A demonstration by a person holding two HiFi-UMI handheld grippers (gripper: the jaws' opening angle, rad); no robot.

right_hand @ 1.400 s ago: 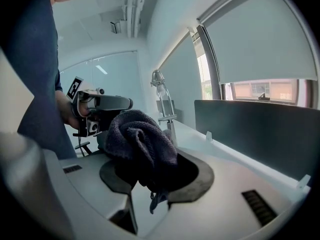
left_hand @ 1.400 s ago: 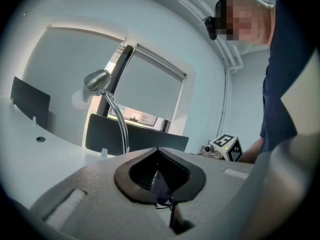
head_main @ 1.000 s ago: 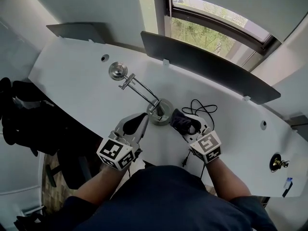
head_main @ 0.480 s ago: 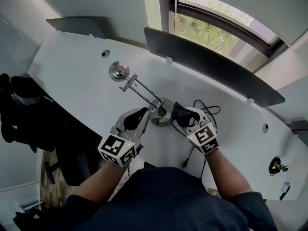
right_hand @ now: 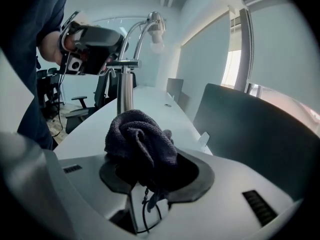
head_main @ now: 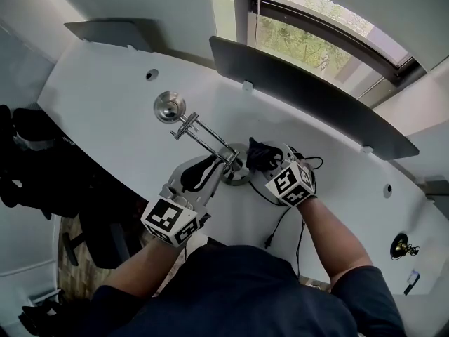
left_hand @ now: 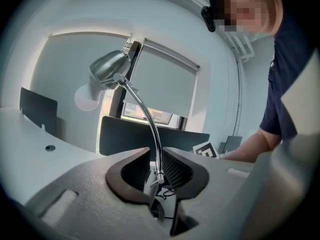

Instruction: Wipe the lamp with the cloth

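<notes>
On the desk (head_main: pixel 105 111) | stiff lamp (head_main: pixel 200 131) clamped low on stem by left gripper (head_main: pixel 214 173) | soft cloth (head_main: pixel 258 154) pinched by right gripper (head_main: pixel 267 166)

Gear rundown: the left tongs (head_main: pixel 212 168) and the right tongs (head_main: pixel 258 159) are the same build, a chunky moulded shell in pale grey-white plastic with smooth rounded edges. Each one carries a marker cube, left cube (head_main: pixel 168 221) and right cube (head_main: pixel 288 183), white faces with black square patterns. Inside the jaws sit black pads (left_hand: pixel 135 171) with fine ribbing, set in a black scalloped surround. The left shell has shallow oblong recesses (left_hand: pixel 60 209) moulded in; the right one shows a dark ribbed slot (right_hand: pixel 260 206). The person wears a dark navy top (head_main: pixel 238 293) with short sleeves (left_hand: pixel 287 109).
</notes>
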